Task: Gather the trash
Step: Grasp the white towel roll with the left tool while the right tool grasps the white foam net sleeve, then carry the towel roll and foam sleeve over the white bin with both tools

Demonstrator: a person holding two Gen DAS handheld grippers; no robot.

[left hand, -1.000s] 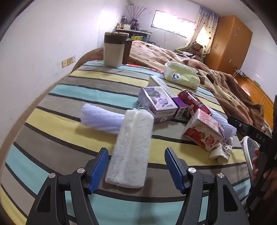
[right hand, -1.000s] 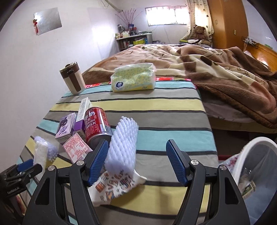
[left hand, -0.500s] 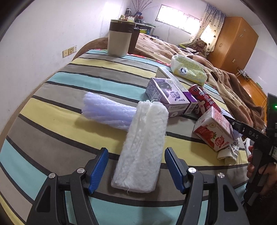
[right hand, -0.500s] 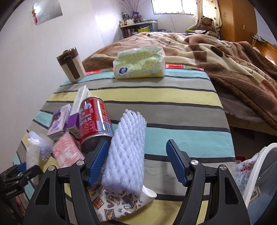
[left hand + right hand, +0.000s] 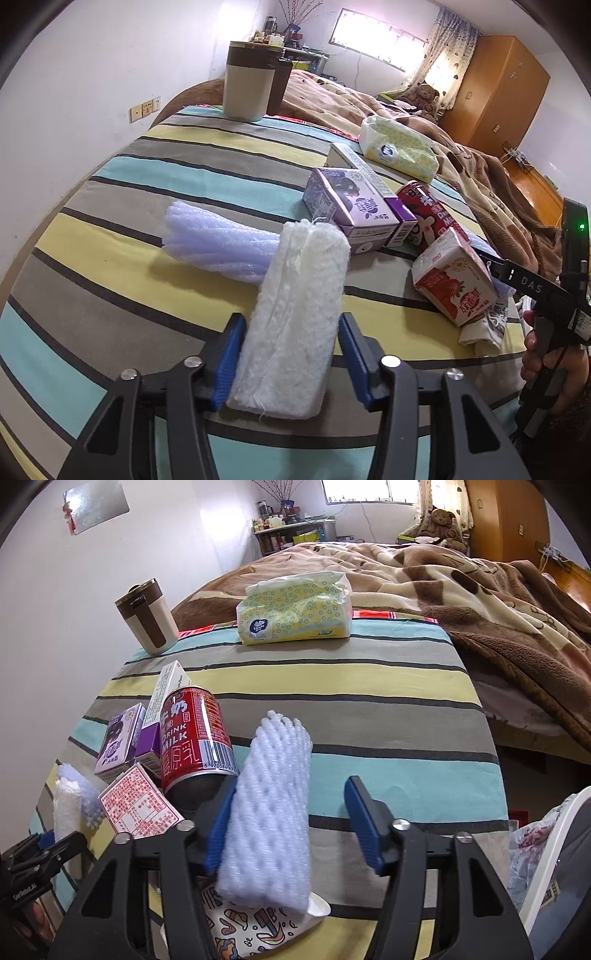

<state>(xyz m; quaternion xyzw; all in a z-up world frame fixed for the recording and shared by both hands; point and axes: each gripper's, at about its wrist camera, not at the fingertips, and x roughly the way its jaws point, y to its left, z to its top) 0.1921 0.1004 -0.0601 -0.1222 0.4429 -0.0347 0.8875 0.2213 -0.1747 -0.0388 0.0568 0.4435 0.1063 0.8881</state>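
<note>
Left gripper (image 5: 291,358) jaws narrowed around white foam roll (image 5: 295,325), right gripper (image 5: 291,823) likewise, lilac foam sleeve (image 5: 269,812)

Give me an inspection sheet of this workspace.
Surface: striped cloth, mostly bare on one side.
Job's things: white foam wrap; lilac foam net; red can; purple carton; strawberry carton; paper cup.
Clutter: tissue pack, mug.
Grippers: left gripper has been closing around the wrap, gap on one side; right gripper has been closing around the net, one pad clear.
Cables: nothing seen.
Surroundings: blanket, bin.
</note>
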